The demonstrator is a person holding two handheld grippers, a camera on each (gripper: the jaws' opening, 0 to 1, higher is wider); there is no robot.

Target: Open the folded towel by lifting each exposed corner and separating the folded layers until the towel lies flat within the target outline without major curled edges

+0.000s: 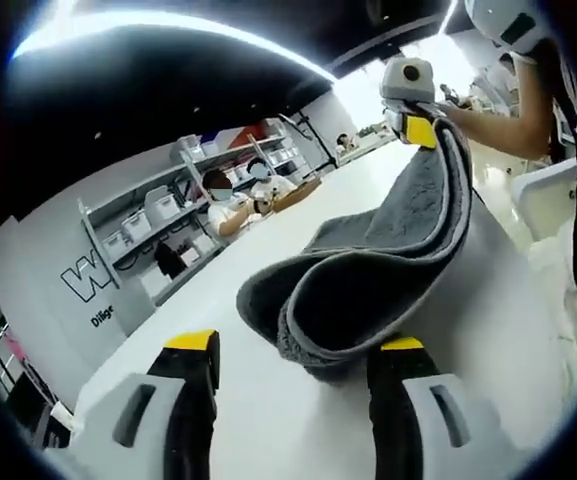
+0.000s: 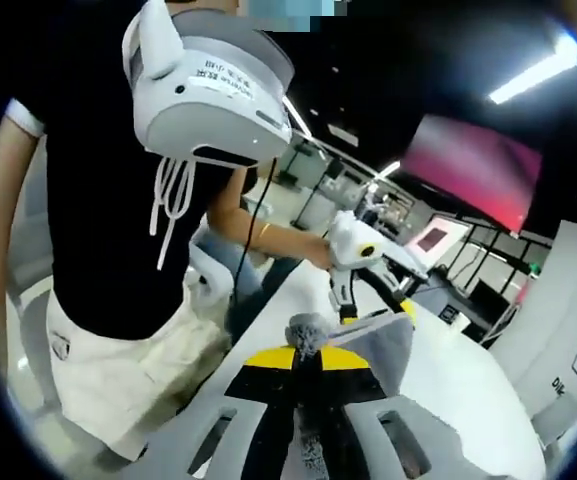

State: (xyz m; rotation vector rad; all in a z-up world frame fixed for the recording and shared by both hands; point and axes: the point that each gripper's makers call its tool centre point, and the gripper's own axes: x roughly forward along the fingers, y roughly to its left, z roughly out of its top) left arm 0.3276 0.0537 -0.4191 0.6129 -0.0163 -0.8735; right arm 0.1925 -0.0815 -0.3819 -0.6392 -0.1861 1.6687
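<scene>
A grey towel (image 1: 368,265) hangs in a curled, doubled sweep above the white table (image 1: 268,425). Its low fold (image 1: 313,325) rests on the table just ahead of my left gripper (image 1: 296,342), whose yellow-tipped jaws stand open and wide apart; the fold reaches to the right jaw's tip. At the upper right, my right gripper (image 1: 418,128) holds the towel's raised corner high. In the right gripper view, my right gripper (image 2: 310,357) is shut on the towel's fuzzy edge (image 2: 308,332). Beyond it, a hand holds the left gripper (image 2: 353,262) over the table (image 2: 468,395).
A person in a black shirt and white apron (image 2: 118,230) stands close at the table's side. Grey shelves with white bins (image 1: 158,215) line the far wall, and seated people (image 1: 233,205) are at the table's far end. A white chair (image 1: 548,195) stands to the right.
</scene>
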